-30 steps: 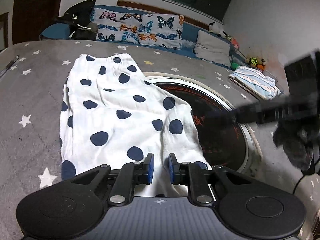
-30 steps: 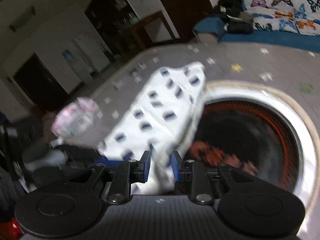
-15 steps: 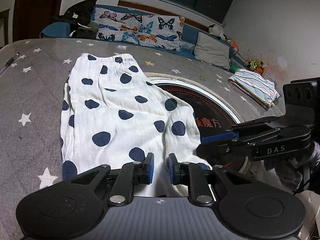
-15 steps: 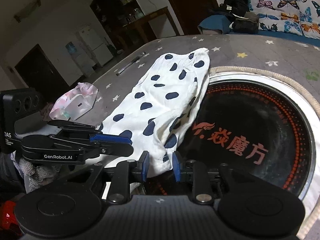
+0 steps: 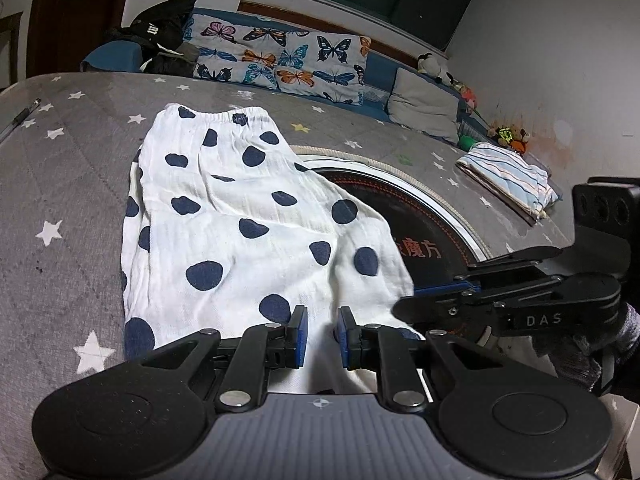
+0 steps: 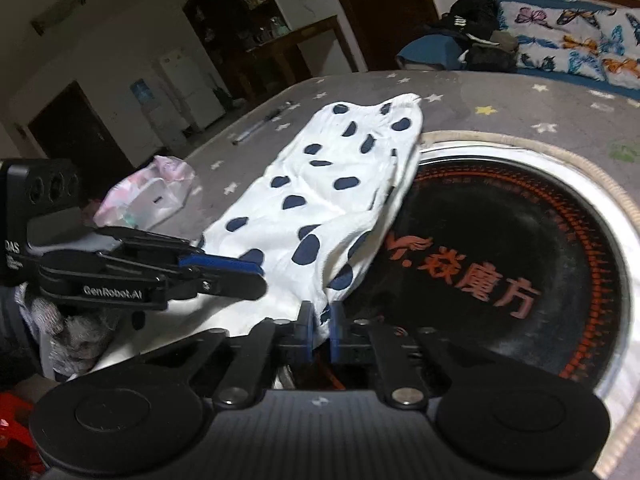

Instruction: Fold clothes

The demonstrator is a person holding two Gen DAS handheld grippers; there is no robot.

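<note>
The spotted pants (image 5: 248, 220) lie flat on the starred cloth (image 5: 60, 184), waistband at the far end, their right side draped over the rim of the round cooktop (image 6: 520, 240).

The left gripper (image 5: 320, 334) sits at the near hem with its jaws parted and white fabric showing between the pads, not pinched. The risk here, I judge, is that it closes on only the top layer, so a lift would peel the pants open rather than fold them.

The right gripper (image 6: 320, 330) has its jaws nearly together on the near right corner of the hem, and appears to be gripping it. If only one corner rises, the hem could skew and drag across the cooktop.

Readable writing, left to right: "DAS" and "GenRobot.AI" on the gripper bodies, and on the cooktop an orange logo with Chinese characters, seemingly "焱魔方".
</note>
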